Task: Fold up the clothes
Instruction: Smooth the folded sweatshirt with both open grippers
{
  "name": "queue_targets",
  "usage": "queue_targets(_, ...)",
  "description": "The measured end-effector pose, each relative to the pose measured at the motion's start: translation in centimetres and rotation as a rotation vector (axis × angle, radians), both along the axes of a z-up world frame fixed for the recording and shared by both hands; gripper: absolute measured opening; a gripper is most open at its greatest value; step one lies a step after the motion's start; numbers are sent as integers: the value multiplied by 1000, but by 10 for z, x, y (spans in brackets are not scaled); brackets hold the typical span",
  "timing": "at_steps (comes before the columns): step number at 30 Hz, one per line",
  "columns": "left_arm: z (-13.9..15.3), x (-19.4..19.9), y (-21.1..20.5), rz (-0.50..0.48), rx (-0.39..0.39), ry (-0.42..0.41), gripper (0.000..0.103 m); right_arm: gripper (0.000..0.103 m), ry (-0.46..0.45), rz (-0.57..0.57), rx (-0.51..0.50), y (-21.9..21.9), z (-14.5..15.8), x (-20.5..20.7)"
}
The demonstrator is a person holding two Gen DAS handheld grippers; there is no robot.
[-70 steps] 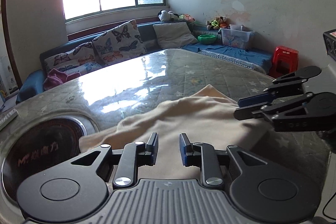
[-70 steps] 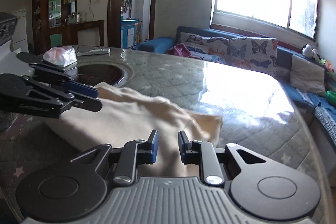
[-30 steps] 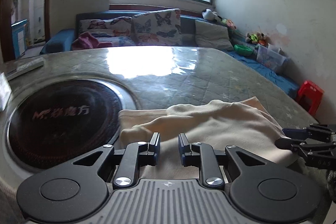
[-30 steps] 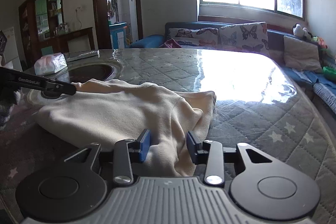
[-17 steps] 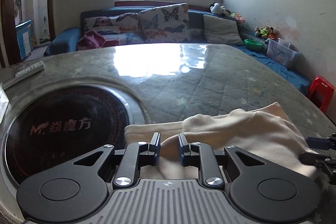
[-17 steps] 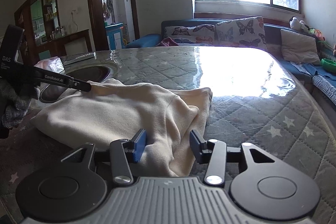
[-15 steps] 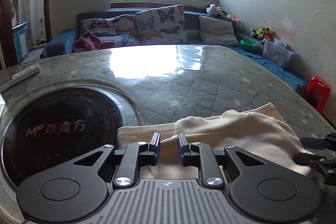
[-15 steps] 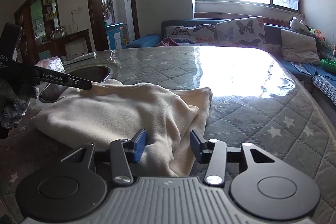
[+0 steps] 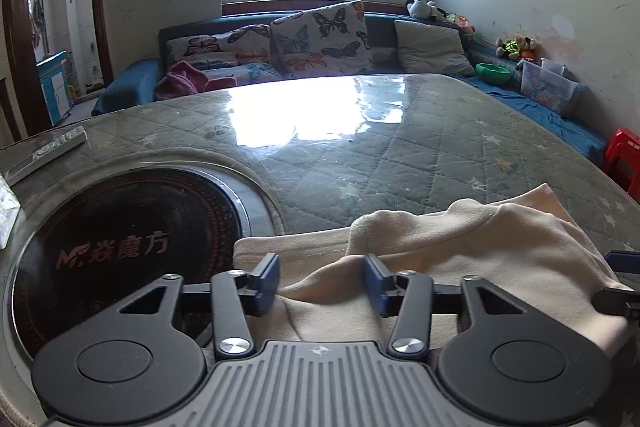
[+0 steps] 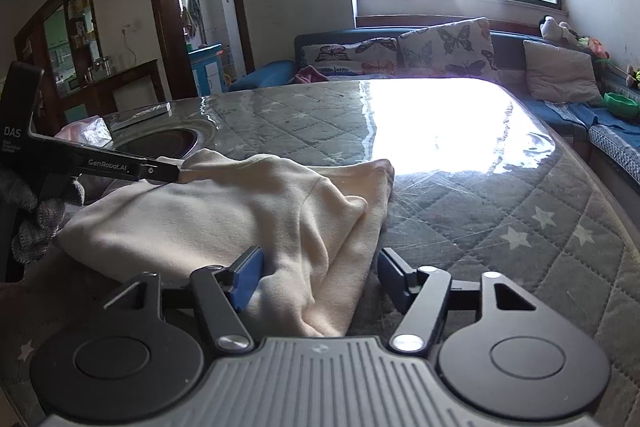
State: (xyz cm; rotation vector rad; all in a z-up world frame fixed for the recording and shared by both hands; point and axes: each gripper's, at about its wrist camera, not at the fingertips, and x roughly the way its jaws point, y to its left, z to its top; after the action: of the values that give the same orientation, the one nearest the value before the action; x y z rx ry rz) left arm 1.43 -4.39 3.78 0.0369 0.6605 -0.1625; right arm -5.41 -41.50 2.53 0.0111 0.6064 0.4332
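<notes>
Cream garment (image 10: 224, 223) lies folded over in a loose bundle near my edge of the quilted table (image 10: 500, 211), still rumpled, so I judge squaring and a final fold remain. My left gripper (image 9: 320, 277) has just been opening, jaws apart with a cloth ridge between them, unpinched; my right gripper (image 10: 318, 273) likewise, astride the lower corner. A dark round hob (image 9: 120, 247) sits at nine o'clock, a sofa (image 9: 280, 47) (butterfly cushions) at twelve.
</notes>
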Motion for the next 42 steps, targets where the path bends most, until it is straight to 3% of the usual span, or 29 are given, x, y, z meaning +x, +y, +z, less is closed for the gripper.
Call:
queue_targets(4, 3, -6, -2, 10, 5, -9, 65, 68, 1, -5, -3, 1, 0, 0)
queue_targets(6, 6, -12, -4, 15, 13, -21, 75, 73, 4, -15, -6, 0, 0, 1)
queue_targets(13, 21, -52, -5, 28, 25, -99, 97, 84, 8, -34, -12, 2, -1, 3)
queue_targets(15, 23, -64, -7, 26, 22, -106, 103, 91, 9, -47, -18, 3, -1, 4)
queue_targets(20, 21, -82, -16, 38, 23, -99, 103, 102, -22, -56, -39, 8, 4, -2)
queue_targets(28, 12, -94, -28, 40, 68, -90, 103, 103, -142, 21, -133, 43, 25, -25)
queue_targets(35, 6, -96, -37, 19, 99, -84, 103, 103, -143, 54, -207, 71, 15, -21)
queue_targets(42, -3, -92, -36, 16, 107, -60, 103, 103, -120, 53, -227, 71, 5, -20)
